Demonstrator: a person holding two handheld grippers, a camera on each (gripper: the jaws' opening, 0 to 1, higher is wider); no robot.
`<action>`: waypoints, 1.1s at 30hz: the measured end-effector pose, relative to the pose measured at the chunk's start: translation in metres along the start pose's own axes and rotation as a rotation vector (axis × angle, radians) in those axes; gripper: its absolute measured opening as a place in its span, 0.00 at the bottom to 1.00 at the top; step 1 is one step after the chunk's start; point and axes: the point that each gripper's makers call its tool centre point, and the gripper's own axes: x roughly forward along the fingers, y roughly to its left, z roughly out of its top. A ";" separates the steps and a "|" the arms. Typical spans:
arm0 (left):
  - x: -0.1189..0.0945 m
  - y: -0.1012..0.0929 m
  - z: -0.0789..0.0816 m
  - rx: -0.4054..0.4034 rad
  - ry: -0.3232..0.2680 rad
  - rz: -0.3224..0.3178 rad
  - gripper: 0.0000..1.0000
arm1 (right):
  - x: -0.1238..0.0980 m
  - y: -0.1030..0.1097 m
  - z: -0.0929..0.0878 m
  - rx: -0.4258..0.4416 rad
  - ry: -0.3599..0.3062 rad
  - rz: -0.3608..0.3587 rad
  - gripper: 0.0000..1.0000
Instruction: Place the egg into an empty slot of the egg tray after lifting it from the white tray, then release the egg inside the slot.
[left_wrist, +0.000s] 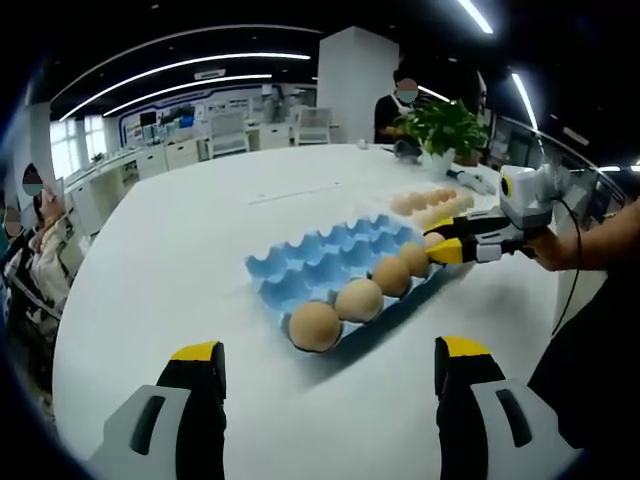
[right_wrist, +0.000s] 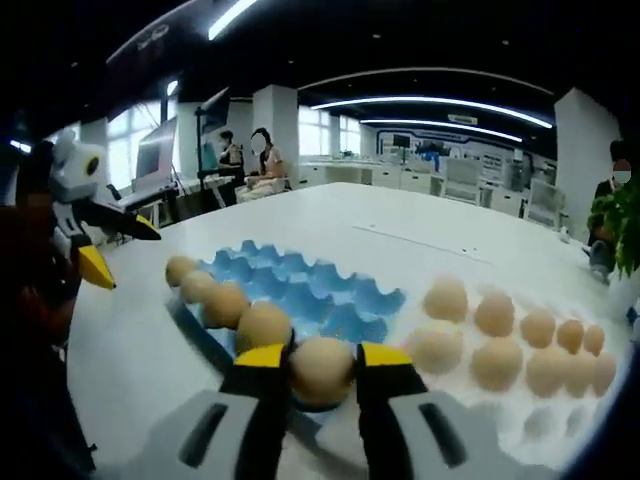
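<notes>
Carrying step: right hand-held gripper clamped on egg over blue egg tray; left hand-held gripper open, empty. Next: lower into free slot, release.

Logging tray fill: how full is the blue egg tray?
Partly full. The blue egg tray holds one row of eggs along one edge; its other cups are empty.
</notes>
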 end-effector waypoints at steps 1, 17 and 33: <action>0.000 0.000 0.000 0.000 0.000 0.000 0.86 | 0.000 0.000 0.000 -0.002 0.000 0.001 0.26; 0.001 -0.001 0.001 -0.001 0.003 -0.002 0.86 | 0.000 0.000 -0.003 -0.012 -0.026 0.004 0.27; 0.002 -0.003 0.002 0.000 0.001 -0.015 0.85 | -0.019 -0.012 0.016 0.021 -0.072 -0.037 0.27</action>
